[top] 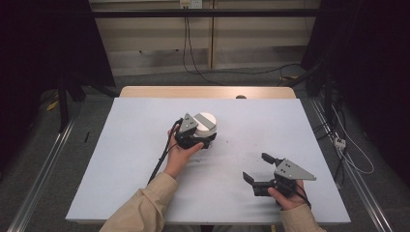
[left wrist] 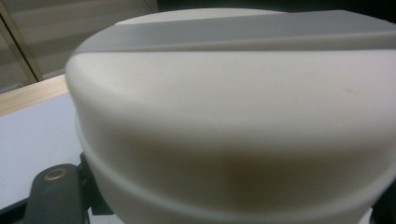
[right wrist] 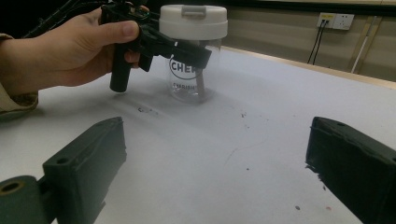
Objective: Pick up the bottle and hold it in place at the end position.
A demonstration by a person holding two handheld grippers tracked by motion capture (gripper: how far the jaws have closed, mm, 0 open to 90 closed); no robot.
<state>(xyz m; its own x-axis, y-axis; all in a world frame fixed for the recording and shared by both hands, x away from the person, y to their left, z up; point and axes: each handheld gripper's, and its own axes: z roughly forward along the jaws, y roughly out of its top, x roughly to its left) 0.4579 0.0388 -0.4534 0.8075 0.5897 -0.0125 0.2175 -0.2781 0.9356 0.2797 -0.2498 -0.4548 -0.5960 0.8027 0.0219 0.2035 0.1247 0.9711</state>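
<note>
A clear jar (right wrist: 187, 86) with dark lettering and a white lid (right wrist: 193, 21) stands on the white table (top: 135, 145), a little past its middle. My left gripper (top: 199, 139) is shut on the jar just under the lid (top: 207, 121), one jaw crossing its front in the right gripper view. In the left gripper view the lid (left wrist: 233, 93) is very close, with one finger (left wrist: 51, 191) beside it at the lower left. My right gripper (top: 256, 166) rests near the table's front right, open, its fingers (right wrist: 84, 163) wide apart over bare table.
A wooden table edge (top: 208, 92) runs along the far side. Small dark specks (right wrist: 144, 110) lie on the white cover between the grippers. Cables (top: 348, 145) trail on the floor to the right, and a wall socket (right wrist: 335, 21) sits behind the table.
</note>
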